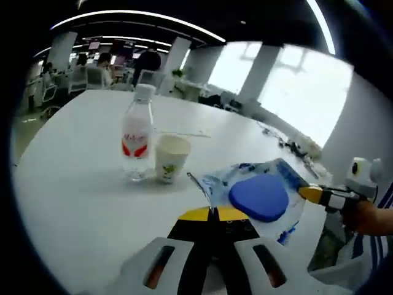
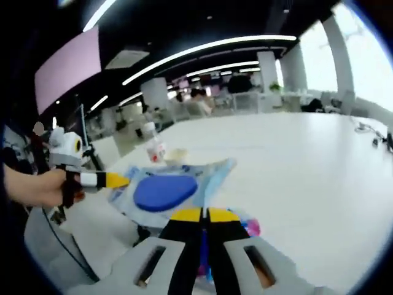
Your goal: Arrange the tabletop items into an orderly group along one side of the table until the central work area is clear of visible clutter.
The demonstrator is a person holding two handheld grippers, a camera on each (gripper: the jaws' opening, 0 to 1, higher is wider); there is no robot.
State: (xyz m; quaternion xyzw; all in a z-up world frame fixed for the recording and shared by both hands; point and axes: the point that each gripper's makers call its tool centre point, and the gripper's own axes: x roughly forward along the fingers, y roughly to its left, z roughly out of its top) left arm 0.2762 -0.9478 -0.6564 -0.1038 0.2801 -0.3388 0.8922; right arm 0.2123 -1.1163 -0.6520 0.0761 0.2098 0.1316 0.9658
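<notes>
White tabletop spreads wide under both my cameras, in an open office with ceiling light strips. In the left gripper view my left gripper has its yellow-tipped jaws drawn together at the near edge of a clear plastic bag; I cannot tell whether they pinch its edge. A blue oval pad lies in or on the bag. Just beyond, a water bottle with a red label stands upright beside a paper cup, nearly touching it. A thin white stick lies behind them. The right gripper comes in from the right, its yellow tip at the bag's far edge.

In the right gripper view my right gripper is likewise closed over the bag's edge, grip uncertain. The bag sits near the table's corner, bottle and cup beyond it.
</notes>
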